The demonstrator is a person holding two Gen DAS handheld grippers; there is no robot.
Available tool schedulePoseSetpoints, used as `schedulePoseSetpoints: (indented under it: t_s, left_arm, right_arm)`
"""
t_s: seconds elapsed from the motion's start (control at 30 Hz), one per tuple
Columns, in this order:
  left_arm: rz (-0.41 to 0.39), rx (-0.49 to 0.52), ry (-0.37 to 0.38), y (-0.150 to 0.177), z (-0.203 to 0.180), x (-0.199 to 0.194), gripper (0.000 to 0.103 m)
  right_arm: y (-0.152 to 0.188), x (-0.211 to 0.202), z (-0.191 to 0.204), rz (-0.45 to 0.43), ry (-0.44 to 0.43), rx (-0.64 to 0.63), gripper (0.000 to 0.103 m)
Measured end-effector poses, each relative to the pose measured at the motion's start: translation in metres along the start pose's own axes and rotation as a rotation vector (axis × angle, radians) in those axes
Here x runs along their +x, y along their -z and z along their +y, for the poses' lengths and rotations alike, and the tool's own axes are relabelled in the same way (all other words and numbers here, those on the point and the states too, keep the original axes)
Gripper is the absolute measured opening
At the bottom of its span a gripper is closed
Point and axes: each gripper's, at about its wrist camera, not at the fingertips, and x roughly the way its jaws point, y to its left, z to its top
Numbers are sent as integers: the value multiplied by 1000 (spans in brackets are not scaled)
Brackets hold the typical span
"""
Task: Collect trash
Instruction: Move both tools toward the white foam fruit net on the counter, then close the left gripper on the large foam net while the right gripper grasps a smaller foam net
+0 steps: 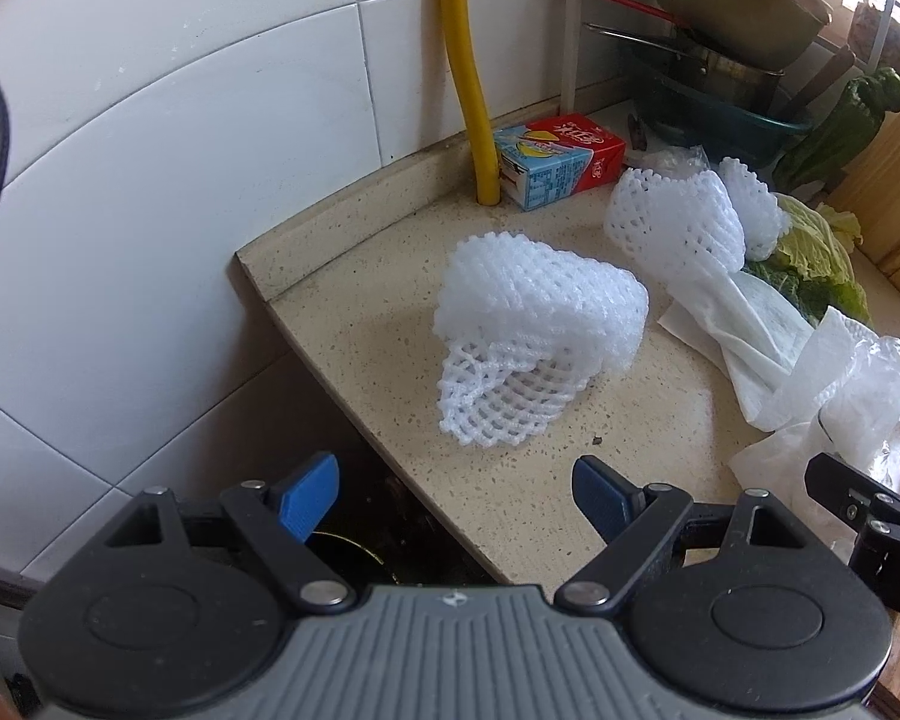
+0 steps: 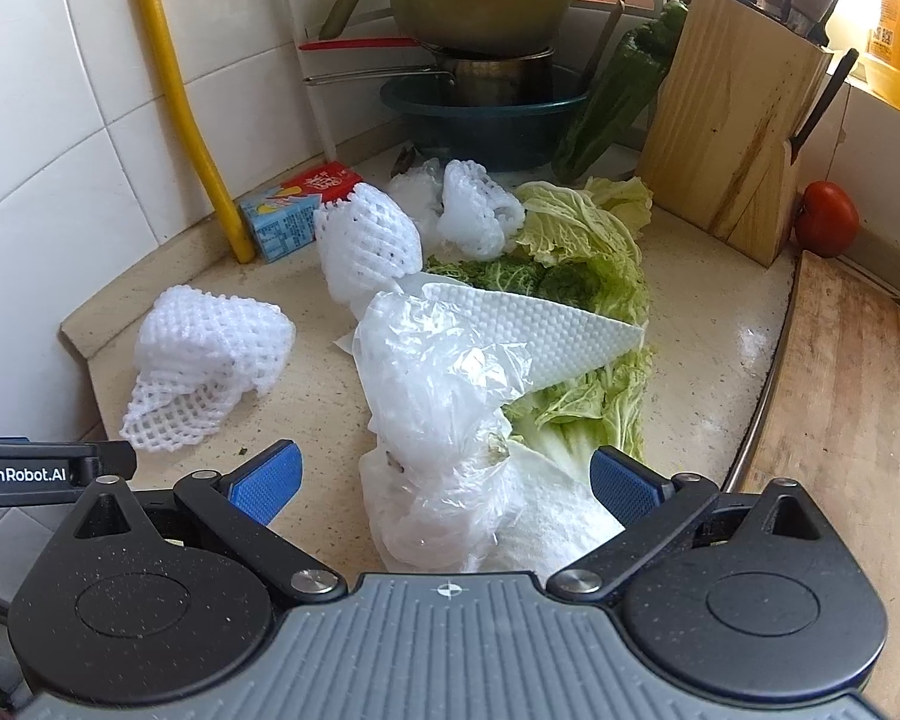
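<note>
A white foam fruit net (image 1: 534, 336) lies on the beige counter (image 1: 354, 300), just ahead of my open, empty left gripper (image 1: 456, 495); it also shows in the right wrist view (image 2: 204, 360). Two more foam nets (image 1: 678, 222) (image 2: 369, 240) (image 2: 477, 213) lie further back by a drink carton (image 1: 555, 159) (image 2: 297, 210). A crumpled clear plastic bag (image 2: 444, 420) (image 1: 864, 384) with paper towels (image 2: 546, 330) (image 1: 744, 324) sits between the fingers of my open right gripper (image 2: 444, 483), without being gripped.
Cabbage leaves (image 2: 588, 276) lie under the towels. A yellow pipe (image 1: 471, 72) runs down the tiled wall. Stacked basins and pots (image 2: 486, 60), a knife block (image 2: 738, 138), a tomato (image 2: 825, 219) and a wooden cutting board (image 2: 852, 396) stand around. The counter ends at the left edge (image 1: 306, 348).
</note>
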Motion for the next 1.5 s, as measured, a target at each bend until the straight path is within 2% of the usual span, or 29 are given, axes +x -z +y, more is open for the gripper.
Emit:
schedulePoseSetpoints:
  t_s: [0.4, 0.53, 0.73, 0.87, 0.93, 1.1, 1.23, 1.3, 1.5]
  left_arm:
    - [13, 19, 2, -11, 4, 17, 82]
    - [-4, 11, 3, -19, 10, 22, 82]
    - [-35, 73, 22, -32, 8, 30, 82]
    - [-99, 127, 63, -46, 3, 30, 83]
    - [-88, 166, 75, -54, 0, 36, 84]
    - [-61, 197, 146, -53, 8, 45, 85]
    - [-17, 230, 176, -46, 8, 58, 85]
    - [-3, 230, 192, -42, 8, 65, 85]
    - [16, 244, 234, -41, 4, 82, 85]
  right_arm:
    - [-5, 7, -2, -6, 48, 18, 103]
    - [-8, 7, -2, -19, 76, 19, 103]
    - [-13, 1, -3, -61, 122, 12, 103]
    - [-17, -1, -5, -82, 155, -5, 103]
    - [-20, 0, -7, -75, 164, 2, 103]
    - [-32, -7, -1, -111, 145, -22, 103]
    - [-50, -5, 9, -130, 90, -68, 103]
    - [-59, 4, 18, -135, 63, -118, 103]
    - [-84, 55, 67, -57, -60, -295, 103]
